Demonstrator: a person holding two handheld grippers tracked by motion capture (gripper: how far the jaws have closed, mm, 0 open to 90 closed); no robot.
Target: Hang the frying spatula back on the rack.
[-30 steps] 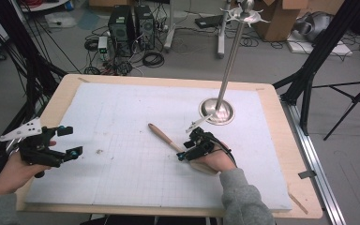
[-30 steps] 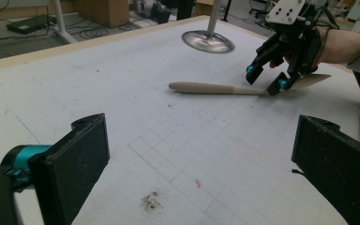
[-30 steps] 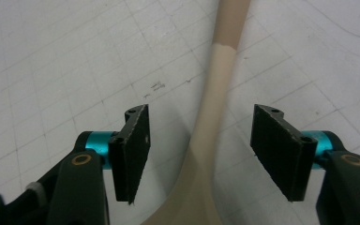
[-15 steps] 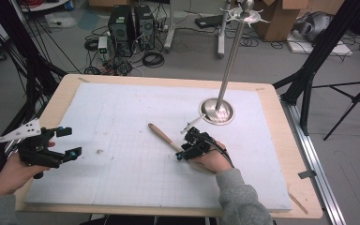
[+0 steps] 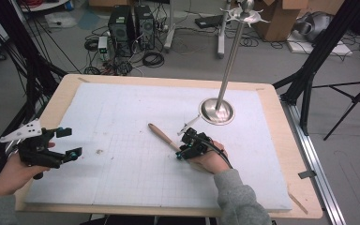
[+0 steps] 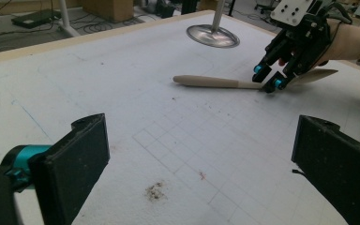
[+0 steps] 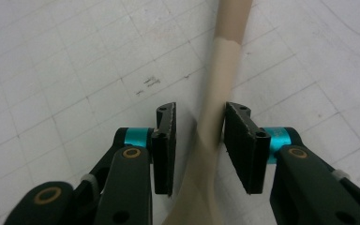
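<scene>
Wooden spatula (image 5: 163, 136) lay flat mid-worktop (image 5: 281, 117), near stand base (image 5: 217, 111). Right tool (image 7: 198, 125) straddled its neck, jaws apart, one touching. Grasp step; next: close, lift. Left tool (image 6: 201, 159) wide apart, idle at left.

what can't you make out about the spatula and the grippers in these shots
- Whether the right gripper is clamped on the wooden spatula: in the right gripper view one jaw touches it and a gap shows at the other.
- The spatula's blade: in the high view the right hand covers it; the right gripper view cuts it off at the bottom edge.
- The stand top: cut off by the high view's upper edge.
- The left gripper jaws' outer ends: cropped in its own view.
</scene>
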